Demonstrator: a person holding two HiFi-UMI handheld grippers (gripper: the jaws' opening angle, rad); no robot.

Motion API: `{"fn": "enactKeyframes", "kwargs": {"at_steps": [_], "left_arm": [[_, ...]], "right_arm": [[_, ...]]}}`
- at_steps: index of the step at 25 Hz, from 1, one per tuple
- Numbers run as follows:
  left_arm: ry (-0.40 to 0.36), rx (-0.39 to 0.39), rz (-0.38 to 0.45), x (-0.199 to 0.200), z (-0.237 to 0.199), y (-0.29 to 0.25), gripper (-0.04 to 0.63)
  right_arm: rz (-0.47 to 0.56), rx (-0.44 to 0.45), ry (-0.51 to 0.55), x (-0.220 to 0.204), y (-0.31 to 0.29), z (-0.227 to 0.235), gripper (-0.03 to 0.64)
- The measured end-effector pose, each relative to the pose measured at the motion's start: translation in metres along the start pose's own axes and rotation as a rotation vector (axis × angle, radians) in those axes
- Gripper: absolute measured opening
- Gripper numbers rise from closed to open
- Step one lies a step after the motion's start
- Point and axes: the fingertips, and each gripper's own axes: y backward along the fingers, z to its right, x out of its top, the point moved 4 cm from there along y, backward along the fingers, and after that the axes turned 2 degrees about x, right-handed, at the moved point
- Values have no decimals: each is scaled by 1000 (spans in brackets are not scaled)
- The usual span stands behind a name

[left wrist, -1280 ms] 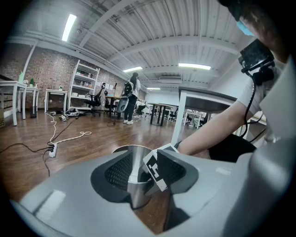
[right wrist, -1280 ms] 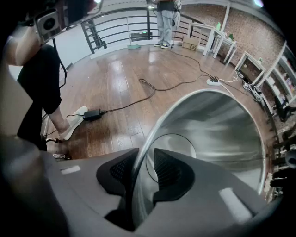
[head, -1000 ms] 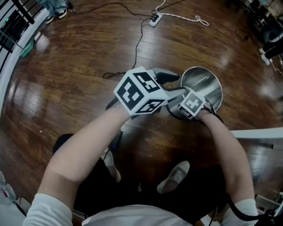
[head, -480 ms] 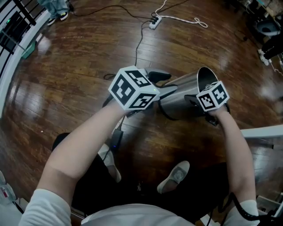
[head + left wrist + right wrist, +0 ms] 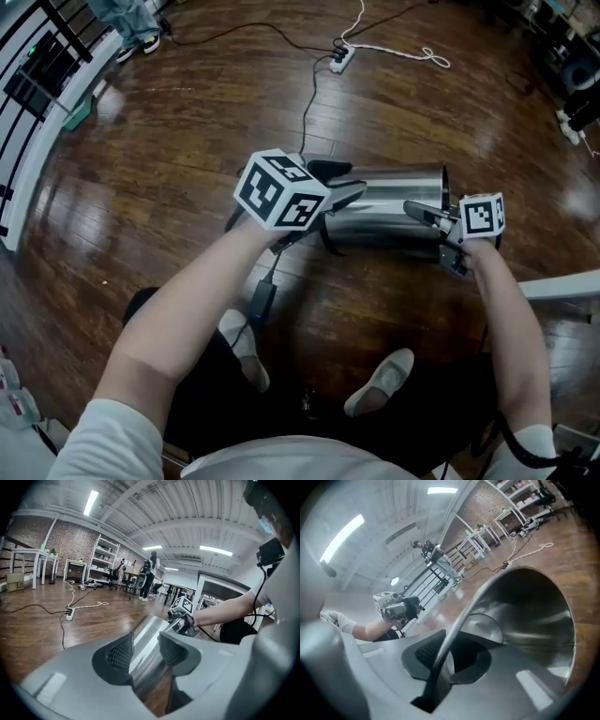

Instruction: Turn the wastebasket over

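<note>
The steel wastebasket [image 5: 384, 220] lies on its side above the wooden floor, with its mouth to the right. My right gripper [image 5: 424, 216] is shut on the mouth rim; in the right gripper view the rim [image 5: 459, 620] runs between the pads, with the hollow inside [image 5: 525, 616] beyond. My left gripper [image 5: 342, 183] is at the basket's base end on the left, jaws apart. In the left gripper view the shiny wall [image 5: 150, 639] shows through the gap between the pads. I cannot tell whether they touch it.
A power strip [image 5: 339, 58] with a black cable and a white cord [image 5: 412, 49] lie on the floor beyond. A white railing [image 5: 47, 112] curves along the left. A white table edge [image 5: 562, 284] juts in at right. My shoes [image 5: 380, 380] are below.
The basket tipped from mouth-up to lying sideways with its mouth to the right. My right gripper rose and swung right with the rim. The left gripper shifted slightly at the base.
</note>
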Motion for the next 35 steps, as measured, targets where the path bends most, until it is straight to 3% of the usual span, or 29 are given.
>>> {"fn": "enactKeyframes", "kwargs": {"at_steps": [3,7,19,23,28,33,35], "left_arm": [[23,-1,-11,-9,-2,-3,164],[35,-9,-28,-16,-4,-4,164],[62,-29,-103,-48,-1,-25,166],[73,20,-182,-64,-10,-28,167],[150,127,-313,-98,-29,-39,167],[285,76,-343,-120,-27,-67,170],[316,97,-349,-124,-30,-73,176]], "right_arm": [[9,72,8,-9,-6,1,35],[-7,103,51,-20,-9,4,36],[120,107,-16,-32,33,39,41],[138,93,-8,-31,46,51,48],[170,63,-42,-43,70,75,59],[161,87,-44,-47,72,76,60],[167,85,-55,-48,73,79,63]]}}
